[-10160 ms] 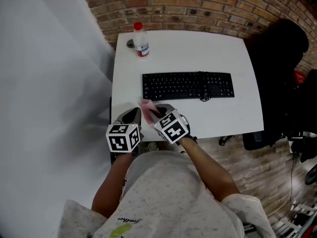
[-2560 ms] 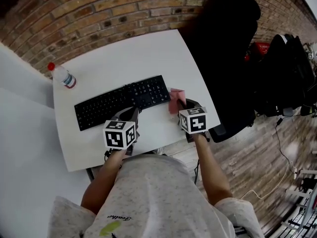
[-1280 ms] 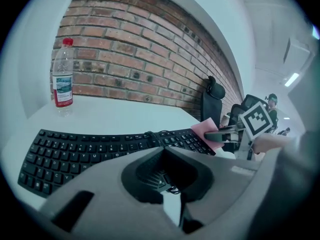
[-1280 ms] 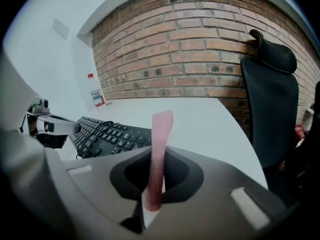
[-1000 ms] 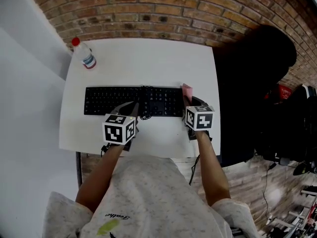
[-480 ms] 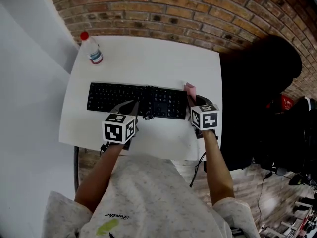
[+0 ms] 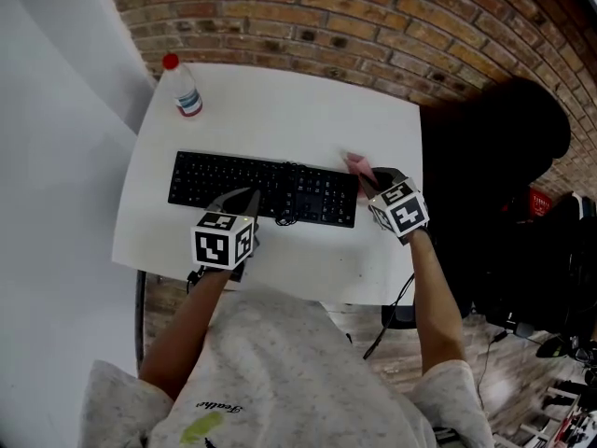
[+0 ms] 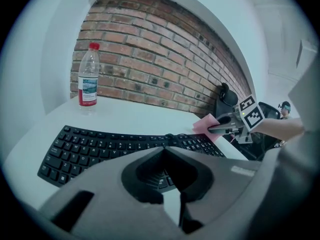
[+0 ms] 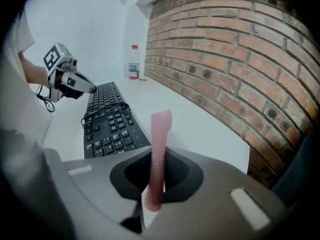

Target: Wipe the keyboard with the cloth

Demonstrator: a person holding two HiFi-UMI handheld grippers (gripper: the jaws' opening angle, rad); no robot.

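Note:
A black keyboard (image 7: 261,187) lies across the white table (image 7: 298,110). My right gripper (image 7: 371,177) is shut on a pink cloth (image 7: 357,164), which it holds on edge just beyond the keyboard's right end. In the right gripper view the cloth (image 9: 161,134) stands upright between the jaws, with the keyboard (image 9: 107,119) to its left. My left gripper (image 7: 244,202) hovers over the keyboard's front edge near the middle, its jaws together and empty. The left gripper view shows the keyboard (image 8: 115,146) ahead and the cloth (image 8: 205,125) at the right.
A clear water bottle (image 7: 184,87) with a red cap stands at the table's far left corner, by the brick wall. A coiled cable (image 7: 284,217) lies against the keyboard's front. A black office chair (image 7: 485,175) stands close to the table's right edge.
Over ten seconds the right gripper has carried the cloth from near the keyboard's left end to its right end. In the last second it turned slightly at that end. The left gripper stays put.

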